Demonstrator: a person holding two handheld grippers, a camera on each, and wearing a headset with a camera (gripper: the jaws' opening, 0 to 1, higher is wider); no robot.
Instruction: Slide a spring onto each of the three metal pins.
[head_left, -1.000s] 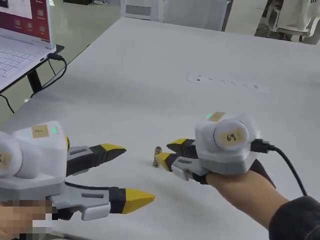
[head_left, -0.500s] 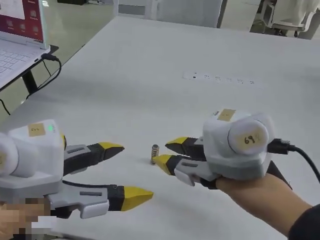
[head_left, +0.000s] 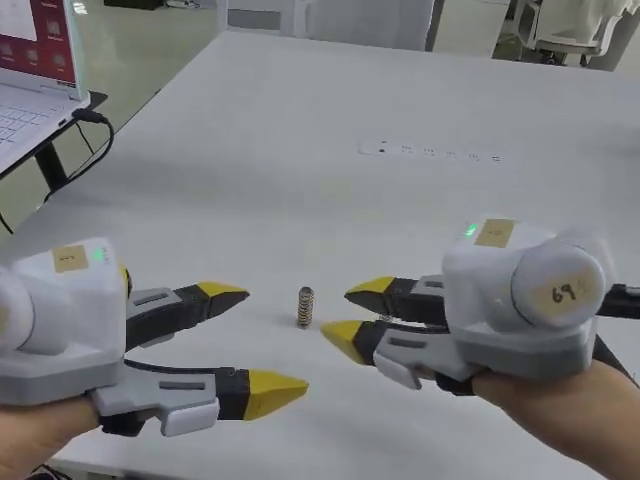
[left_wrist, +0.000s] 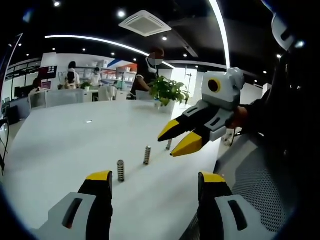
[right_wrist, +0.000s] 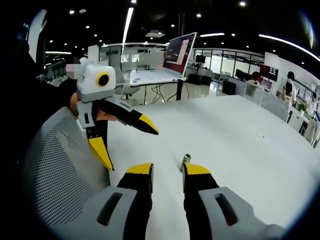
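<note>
Spring (head_left: 305, 307) stands upright on its pin (right_wrist: 186, 159), on the table (head_left: 300, 150), untouched. L gripper (head_left: 275, 340): jaws wide apart, empty, parked just left of it, no change. R gripper (head_left: 338, 312): tips were on the spring 1 s ago, now backed off right, jaws slightly apart, nothing held. Looks released + seated. L gripper view: near spring (left_wrist: 120, 170), next spring (left_wrist: 147, 155) in row; poss 3rd behind R tips, can't confirm.
</note>
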